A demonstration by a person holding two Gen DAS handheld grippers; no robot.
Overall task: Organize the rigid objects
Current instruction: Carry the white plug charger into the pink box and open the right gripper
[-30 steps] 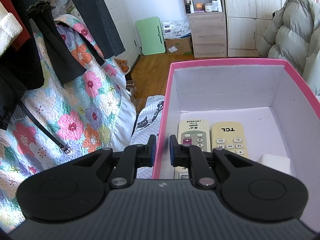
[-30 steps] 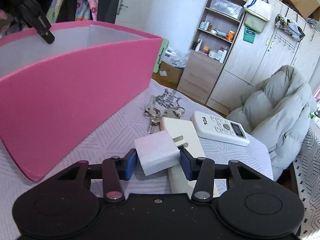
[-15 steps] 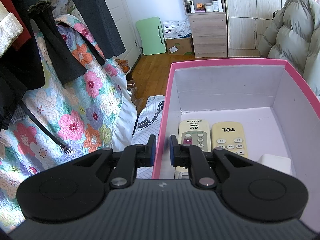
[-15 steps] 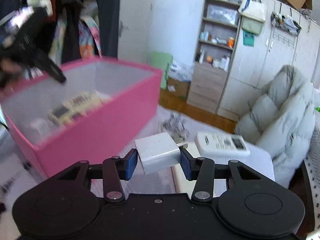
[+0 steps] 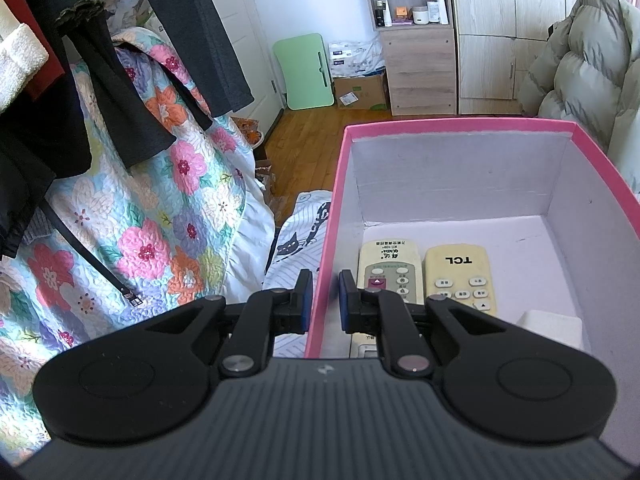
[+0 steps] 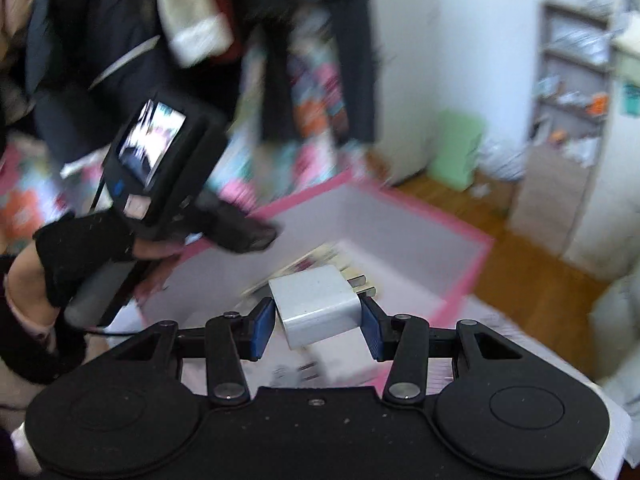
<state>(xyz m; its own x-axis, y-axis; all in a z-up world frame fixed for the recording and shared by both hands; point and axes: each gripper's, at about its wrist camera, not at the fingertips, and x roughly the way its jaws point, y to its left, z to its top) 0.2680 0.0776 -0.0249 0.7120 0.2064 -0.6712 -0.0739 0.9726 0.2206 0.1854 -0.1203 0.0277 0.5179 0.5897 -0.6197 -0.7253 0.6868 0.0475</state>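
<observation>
Two remotes [image 5: 424, 276] inside pink box [image 5: 460, 125]

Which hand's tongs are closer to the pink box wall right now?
Left. The left tongs straddle the pink box wall, one finger outside and one inside. The right tongs hold a white charger above the open box, not touching it.

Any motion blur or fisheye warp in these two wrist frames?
Left wrist: sharp, TCL print on the remote legible, box rim bowed by fisheye. Right wrist: background smeared, only the right gripper and its charger crisp.
</observation>
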